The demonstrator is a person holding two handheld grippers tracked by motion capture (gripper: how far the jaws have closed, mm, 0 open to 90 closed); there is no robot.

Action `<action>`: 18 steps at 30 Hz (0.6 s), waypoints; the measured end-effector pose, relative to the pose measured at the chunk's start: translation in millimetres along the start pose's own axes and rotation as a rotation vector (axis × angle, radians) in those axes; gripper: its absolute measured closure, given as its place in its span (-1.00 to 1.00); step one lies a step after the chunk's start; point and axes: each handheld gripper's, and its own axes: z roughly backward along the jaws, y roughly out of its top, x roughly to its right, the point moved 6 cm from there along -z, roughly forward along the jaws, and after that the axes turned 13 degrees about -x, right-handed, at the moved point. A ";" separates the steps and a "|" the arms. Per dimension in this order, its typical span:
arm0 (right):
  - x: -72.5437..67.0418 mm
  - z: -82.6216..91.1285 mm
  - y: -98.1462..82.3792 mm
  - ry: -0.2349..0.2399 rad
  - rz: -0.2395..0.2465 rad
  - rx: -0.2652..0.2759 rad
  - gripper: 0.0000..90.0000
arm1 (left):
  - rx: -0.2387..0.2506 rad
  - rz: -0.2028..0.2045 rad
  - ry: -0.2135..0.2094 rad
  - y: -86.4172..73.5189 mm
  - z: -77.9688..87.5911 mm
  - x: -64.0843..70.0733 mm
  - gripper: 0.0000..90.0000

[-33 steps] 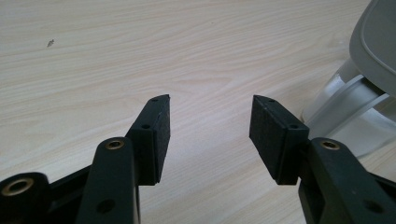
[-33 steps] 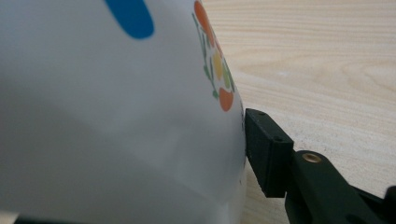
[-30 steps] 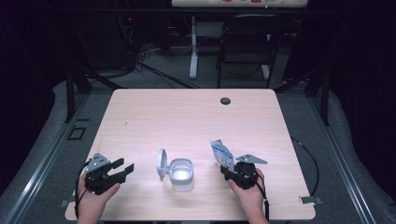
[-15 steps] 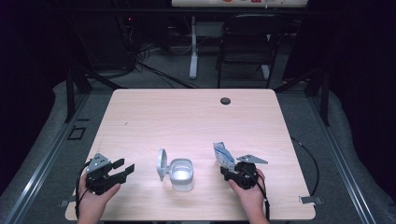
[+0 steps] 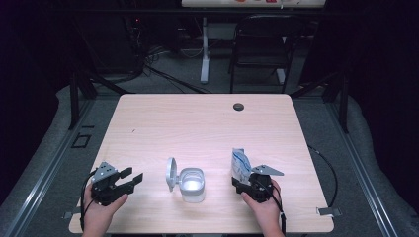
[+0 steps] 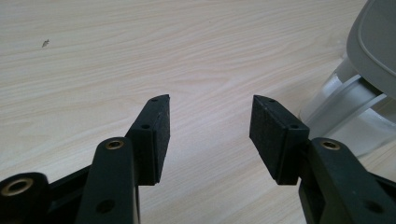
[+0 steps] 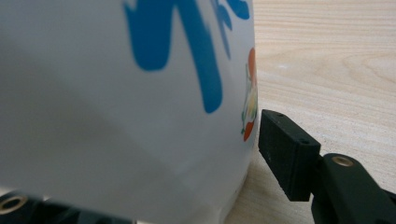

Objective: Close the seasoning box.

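Right fingers: the one pad [image 7: 285, 149] in the right gripper view stands a sliver off the carton's side. The right gripper [image 5: 245, 178] has just been opening its jaws, with the carton between them and no squeeze on it.
Carton: the white carton [image 5: 240, 164] with blue print stands upright on the table, right of the container and directly ahead of the right hand [image 5: 264, 207].
Left fingers: the two pads [image 6: 156, 135] are spread wide over bare wood, nothing between them. The left gripper [image 5: 129, 178] rests low near the table's front left, pointing toward the container.
Container: the clear plastic container [image 5: 191, 183] sits front centre, its grey lid [image 5: 171, 173] flipped up on the left side, mouth open.
Risk: my read is that the carton is tall and freestanding, so a jaw dragging along its wall on the way out could tip it, perhaps into the open container. A sideways nudge from the left gripper could knock the raised lid.
Surface: the pale wood table [image 5: 197, 123] has a dark round grommet [image 5: 238, 106] near the far edge.
Room: dim, with grey floor, a folding chair [image 5: 262, 44] and cables beyond the table.
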 end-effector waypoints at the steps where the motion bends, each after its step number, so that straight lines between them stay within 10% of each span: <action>1: 0.0 0.0 0.0 0.000 0.000 0.000 -0.03 | 0.000 0.000 0.000 0.0 0.0 0.0 0.08; 18: -2.5 12.3 -3.8 -0.015 0.020 0.013 -0.03 | 0.011 -0.010 -0.013 7.4 -1.6 5.3 0.08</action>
